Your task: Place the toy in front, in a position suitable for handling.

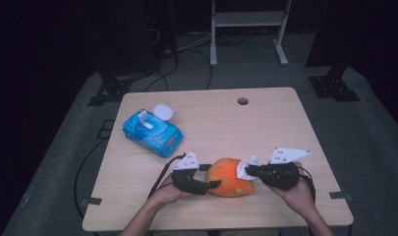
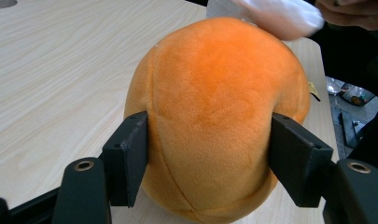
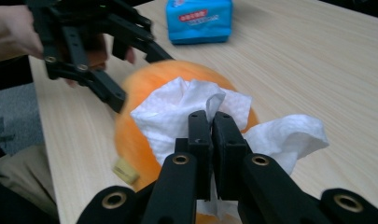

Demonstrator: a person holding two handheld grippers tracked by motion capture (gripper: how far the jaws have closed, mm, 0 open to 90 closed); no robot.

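At the left of the high view, a blue wipes pack [image 1: 152,132] lies flat on the pale wooden table [image 1: 265,123], its flap open and a white round lid [image 1: 163,111] just behind it. Nearer the front edge, the left gripper [image 1: 212,185] reaches in from the left; in the left gripper view its jaws stand either side of the orange plush toy [image 2: 219,116], the pads [image 2: 133,158] touching its flanks and clasping it.

The toy [image 1: 229,177] sits near the front middle of the table, an egg-shaped body whose long axis runs roughly left to right across the table, its narrower end pointing toward the left gripper. A small tag shows at its lower right side.

To the right, the right gripper [image 3: 210,126] has its jaws pressed together on a crumpled white wipe [image 3: 186,112], which rests on the toy's top.

The table has a round hole [image 1: 242,101] near its far edge. Beyond it lie grey carpet, cables and a metal frame [image 1: 248,29] in a dark room.
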